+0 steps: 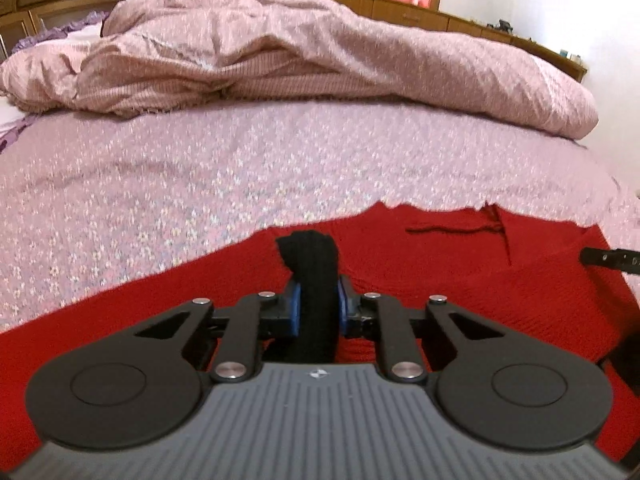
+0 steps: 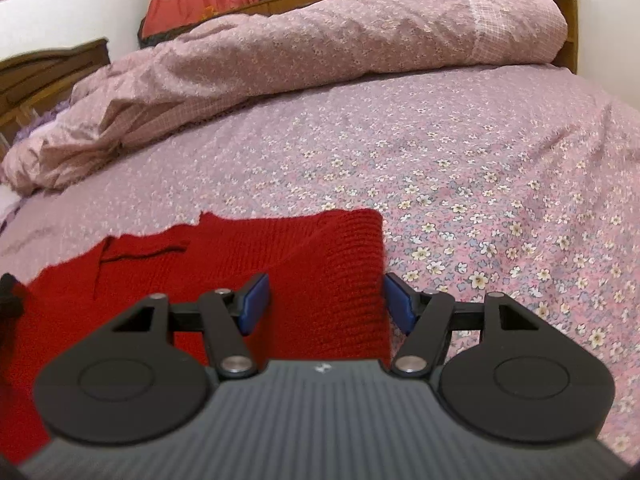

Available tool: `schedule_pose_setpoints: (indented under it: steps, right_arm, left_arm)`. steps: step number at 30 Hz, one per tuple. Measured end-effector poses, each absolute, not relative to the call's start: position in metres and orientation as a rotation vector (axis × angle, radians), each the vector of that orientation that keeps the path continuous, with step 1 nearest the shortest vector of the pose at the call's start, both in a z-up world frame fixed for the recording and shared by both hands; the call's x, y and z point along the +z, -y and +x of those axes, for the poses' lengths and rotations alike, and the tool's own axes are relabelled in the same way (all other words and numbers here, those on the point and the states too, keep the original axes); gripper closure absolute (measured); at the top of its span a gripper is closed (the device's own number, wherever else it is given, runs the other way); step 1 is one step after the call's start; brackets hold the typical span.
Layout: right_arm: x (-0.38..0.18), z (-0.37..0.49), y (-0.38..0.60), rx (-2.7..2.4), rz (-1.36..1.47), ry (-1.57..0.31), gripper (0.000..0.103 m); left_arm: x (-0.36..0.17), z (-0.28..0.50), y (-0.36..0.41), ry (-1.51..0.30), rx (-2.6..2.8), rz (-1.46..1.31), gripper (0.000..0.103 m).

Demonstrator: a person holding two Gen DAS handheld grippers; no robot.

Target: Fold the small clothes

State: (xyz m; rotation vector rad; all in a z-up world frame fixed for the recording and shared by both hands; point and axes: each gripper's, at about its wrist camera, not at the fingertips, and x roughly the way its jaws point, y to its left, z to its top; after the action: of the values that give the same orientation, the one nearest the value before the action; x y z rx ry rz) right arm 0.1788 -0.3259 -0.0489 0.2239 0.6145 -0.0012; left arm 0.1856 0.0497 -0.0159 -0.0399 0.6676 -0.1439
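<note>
On the flowered bedspread [image 2: 460, 168], the left gripper [image 1: 316, 308] pinches a black knit piece [image 1: 310, 264] over the red sweater [image 1: 460, 280], seemingly to lift it clear. The right gripper [image 2: 326, 304] hangs half open and empty, its fingers [image 2: 254, 304] astride the sweater's right edge, apparently readying a fold.

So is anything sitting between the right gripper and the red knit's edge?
Nothing visible. The right gripper is open with the red knit edge directly between its pads, only flowered bedsheet beside it. The left gripper is already shut on a black knit piece, off to the side.
</note>
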Motion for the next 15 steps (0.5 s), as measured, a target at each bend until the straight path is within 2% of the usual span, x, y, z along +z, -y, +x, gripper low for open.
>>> schedule_pose_setpoints:
  steps: [1,2,3,4,9,15]
  right_arm:
    - [-0.05,0.179,0.326,-0.004,0.232,-0.608,0.044]
    - [-0.05,0.178,0.326,-0.004,0.232,-0.596,0.055]
    - [-0.05,0.177,0.325,-0.007,0.217,-0.581,0.079]
    - [-0.048,0.175,0.326,-0.013,0.211,-0.561,0.083]
    - [-0.04,0.169,0.334,-0.078,0.221,-0.477,0.087]
    - [-0.057,0.181,0.335,-0.139,0.193,-0.525,0.087]
  left_arm:
    - [-0.014,0.185,-0.049,-0.657,-0.14,-0.04,0.083]
    - [-0.011,0.185,-0.049,-0.647,-0.137,-0.04,0.083]
    - [-0.008,0.185,-0.048,-0.634,-0.134,-0.038,0.083]
    - [-0.005,0.185,-0.048,-0.622,-0.133,-0.035,0.083]
    - [-0.006,0.204,-0.045,-0.617,-0.13,-0.031,0.083]
    - [-0.036,0.238,-0.035,-0.698,-0.091,0.003,0.082]
